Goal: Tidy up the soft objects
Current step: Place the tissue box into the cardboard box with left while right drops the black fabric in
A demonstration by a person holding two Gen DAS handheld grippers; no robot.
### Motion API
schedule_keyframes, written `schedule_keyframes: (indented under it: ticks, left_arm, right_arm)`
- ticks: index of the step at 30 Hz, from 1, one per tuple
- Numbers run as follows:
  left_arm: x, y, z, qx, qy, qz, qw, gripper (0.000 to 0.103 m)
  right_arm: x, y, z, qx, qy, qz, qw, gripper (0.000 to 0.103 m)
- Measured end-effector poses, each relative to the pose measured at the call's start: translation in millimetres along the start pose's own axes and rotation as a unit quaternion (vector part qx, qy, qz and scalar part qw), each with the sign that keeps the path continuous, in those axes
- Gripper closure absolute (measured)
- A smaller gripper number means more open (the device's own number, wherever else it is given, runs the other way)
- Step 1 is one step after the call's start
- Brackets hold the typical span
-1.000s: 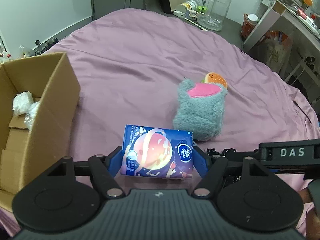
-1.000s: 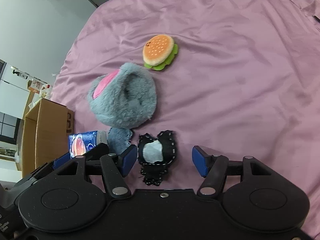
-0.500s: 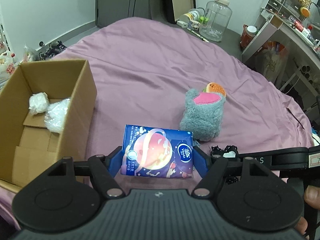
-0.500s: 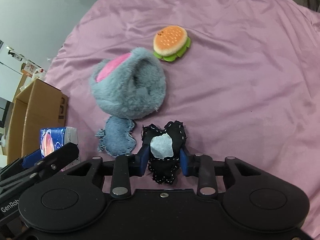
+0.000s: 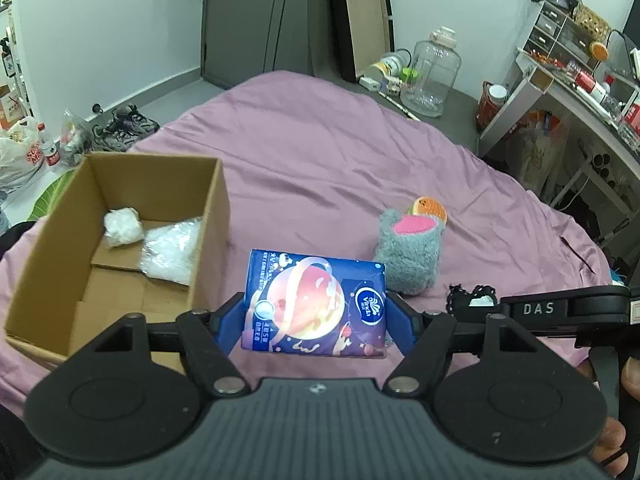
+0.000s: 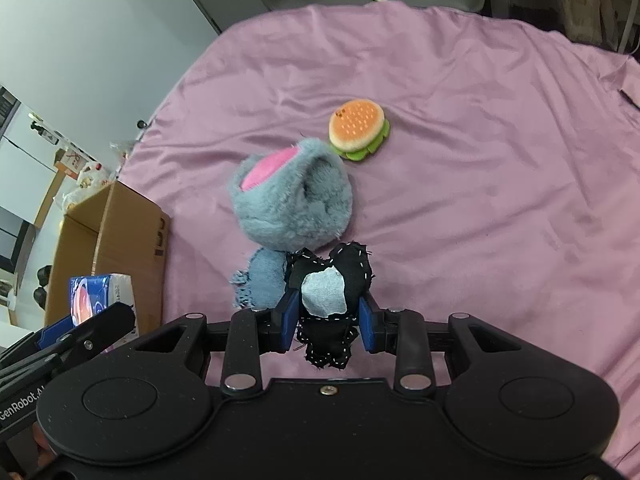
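Purple satin sheet (image 6: pixel 460 184) covers the whole bed, kinda shiny and wrinkled. Nearest up, the right gripper (image 6: pixel 328 320) has its blue pads squeezed onto a floppy black fabric patch with white stitching and a pale grey centre (image 6: pixel 330 280), which is now lifted up off the sheet compared to half a second ago. Left gripper (image 5: pixel 316 316) is clamped on a glossy blue tissue pack with a planet print (image 5: pixel 316 306), raised higher than before, just right of the open brown cardboard box (image 5: pixel 216 216). A frayed denim scrap (image 6: pixel 262 276) lies flat beside the fuzzy grey plush with pink lining (image 6: pixel 292 196); further back sits the round plush hamburger (image 6: pixel 358 128)
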State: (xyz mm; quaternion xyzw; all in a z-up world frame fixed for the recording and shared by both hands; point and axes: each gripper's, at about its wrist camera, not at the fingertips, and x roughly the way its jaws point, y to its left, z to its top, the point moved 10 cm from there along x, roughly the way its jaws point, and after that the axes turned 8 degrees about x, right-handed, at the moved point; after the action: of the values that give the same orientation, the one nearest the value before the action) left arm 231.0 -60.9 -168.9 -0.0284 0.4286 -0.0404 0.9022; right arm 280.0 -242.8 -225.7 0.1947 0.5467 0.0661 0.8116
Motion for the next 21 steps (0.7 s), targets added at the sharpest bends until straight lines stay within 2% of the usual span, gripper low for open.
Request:
schedule_keyframes:
  ticks: [12,21]
  left_arm:
    - [-35.6,40.6,13.1,-0.012,-0.032,0.029,0.999,0.032]
    - [-50.0,86.3,22.1,-0.035,-0.044,0.058,0.9967,0.031]
  right_arm:
    - [-30.7,36.9,1.7,-0.027,-0.042,0.036,0.998,0.072]
    - [-46.6,64.2,3.1,-0.043,-0.075,0.064,0.994,0.072]
